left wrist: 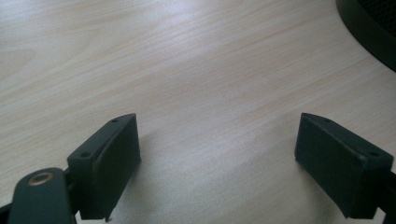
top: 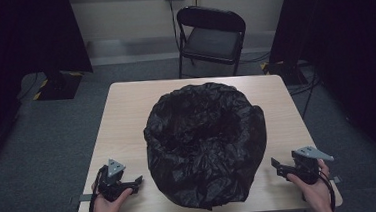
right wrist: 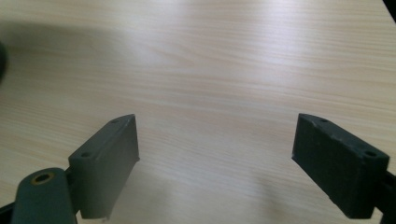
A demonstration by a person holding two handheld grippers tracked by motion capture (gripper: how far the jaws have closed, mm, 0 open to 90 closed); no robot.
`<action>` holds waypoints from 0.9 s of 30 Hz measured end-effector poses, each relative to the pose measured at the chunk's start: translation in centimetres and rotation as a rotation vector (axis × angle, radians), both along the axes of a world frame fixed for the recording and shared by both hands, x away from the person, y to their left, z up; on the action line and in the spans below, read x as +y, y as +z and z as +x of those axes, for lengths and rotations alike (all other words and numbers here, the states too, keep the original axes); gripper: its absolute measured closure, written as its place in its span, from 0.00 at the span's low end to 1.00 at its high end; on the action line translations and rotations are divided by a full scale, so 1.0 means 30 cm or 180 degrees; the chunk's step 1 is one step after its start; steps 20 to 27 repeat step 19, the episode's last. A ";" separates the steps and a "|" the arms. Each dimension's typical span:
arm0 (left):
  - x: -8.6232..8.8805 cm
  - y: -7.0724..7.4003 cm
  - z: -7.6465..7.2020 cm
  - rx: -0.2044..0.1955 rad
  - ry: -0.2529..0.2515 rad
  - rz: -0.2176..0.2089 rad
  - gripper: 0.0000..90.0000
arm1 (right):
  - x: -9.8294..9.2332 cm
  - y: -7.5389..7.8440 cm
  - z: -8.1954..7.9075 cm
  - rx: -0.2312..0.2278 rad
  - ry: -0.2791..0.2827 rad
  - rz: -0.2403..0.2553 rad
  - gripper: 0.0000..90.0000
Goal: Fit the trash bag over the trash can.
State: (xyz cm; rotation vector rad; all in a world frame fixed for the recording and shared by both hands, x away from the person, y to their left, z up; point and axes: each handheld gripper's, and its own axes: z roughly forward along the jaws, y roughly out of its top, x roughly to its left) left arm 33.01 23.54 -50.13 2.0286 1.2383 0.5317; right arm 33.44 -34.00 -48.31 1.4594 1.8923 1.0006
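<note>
A crumpled black plastic bag (top: pixel 206 141), draped over a round bin, stands in the middle of the light wooden table (top: pixel 122 120); its mouth faces up. My left gripper (top: pixel 131 182) rests near the table's front left corner, held by a hand, jaws open with only bare wood between them (left wrist: pixel 217 154). A dark curved edge of the bin (left wrist: pixel 369 32) shows at the upper right of the left gripper view. My right gripper (top: pixel 280 167) sits near the front right corner, open over bare tabletop (right wrist: pixel 215 154), pointing toward the bag.
A black folding chair (top: pixel 210 37) stands behind the table's far edge. Dark curtains hang at both sides, with stand bases (top: pixel 56 85) and cables on the grey carpet. Bare wood lies to the left and right of the bag.
</note>
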 end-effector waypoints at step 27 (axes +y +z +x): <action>-0.002 -0.001 0.002 0.0012 -0.0033 0.0005 0.13 | -0.021 -0.052 0.024 0.0370 -0.0113 -0.0197 0.16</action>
